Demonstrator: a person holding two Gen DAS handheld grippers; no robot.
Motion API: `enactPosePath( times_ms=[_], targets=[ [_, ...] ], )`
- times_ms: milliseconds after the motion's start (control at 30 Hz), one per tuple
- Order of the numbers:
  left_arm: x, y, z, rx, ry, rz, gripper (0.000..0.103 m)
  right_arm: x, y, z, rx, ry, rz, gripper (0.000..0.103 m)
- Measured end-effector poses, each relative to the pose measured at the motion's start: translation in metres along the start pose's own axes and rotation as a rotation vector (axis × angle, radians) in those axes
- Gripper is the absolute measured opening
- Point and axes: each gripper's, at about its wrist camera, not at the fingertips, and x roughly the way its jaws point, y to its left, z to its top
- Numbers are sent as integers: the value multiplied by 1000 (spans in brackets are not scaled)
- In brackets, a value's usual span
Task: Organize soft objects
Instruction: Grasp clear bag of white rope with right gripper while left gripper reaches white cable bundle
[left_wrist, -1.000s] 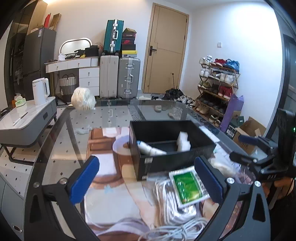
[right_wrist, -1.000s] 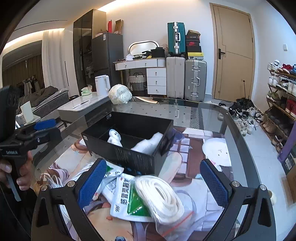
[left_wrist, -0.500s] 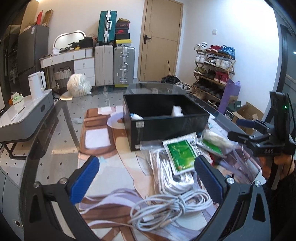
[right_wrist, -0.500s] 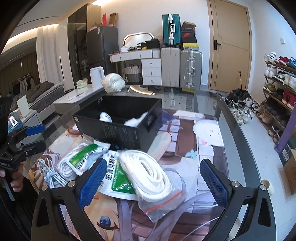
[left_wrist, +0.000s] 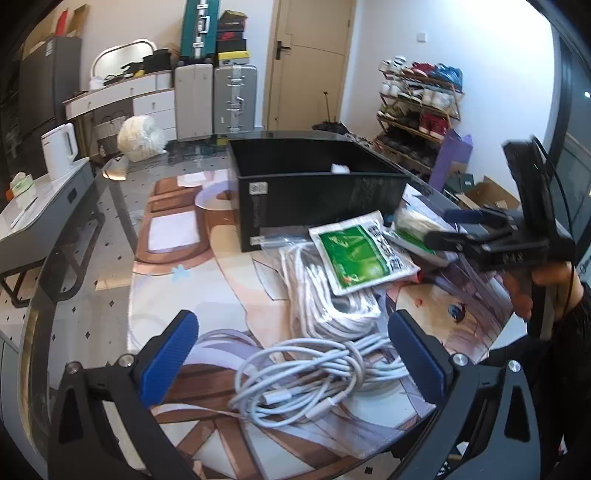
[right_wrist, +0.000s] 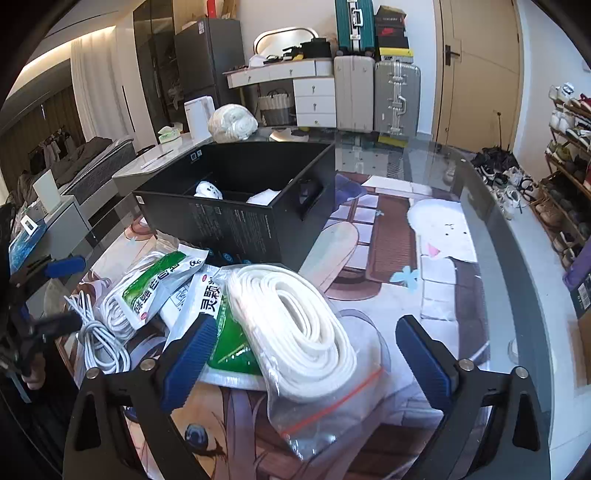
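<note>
Both tools have been lowered toward the pile just in front of the black box (right_wrist: 236, 206): the right tool (right_wrist: 306, 350), released but just narrowed, brackets the bagged white rope (right_wrist: 291, 325), while the left tool (left_wrist: 295, 354), released, brackets the loose white cable (left_wrist: 314, 384), so pickups seem imminent.

black box (right_wrist: 236, 218) blocks ahead, bare mat (right_wrist: 424, 295) rightward

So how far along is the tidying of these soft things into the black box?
Early. Done: a few white items sit inside the black box. In hand: nothing; the right gripper is open, its jaws just narrowing, above the bagged white rope coil, and the left gripper is open over the loose white cable. Left: those, the green-and-white sachets and another bagged cord.
</note>
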Motion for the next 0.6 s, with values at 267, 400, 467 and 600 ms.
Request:
enactPosePath(
  times_ms=[267,400,467,600],
  targets=[
    [11,-4,-5,28,49,-12,103,18,-5,7,22,53,63,74],
    [13,-5,-6,30,58,-18,103,18,-4,7,22,55,96,59],
    [13,-6,-5,28,56,-22,103,17,-2,6,16,50,109,49],
    [13,-4,-6,18,57,-27,103,12,3,3,-3,33,119,37]
  ],
)
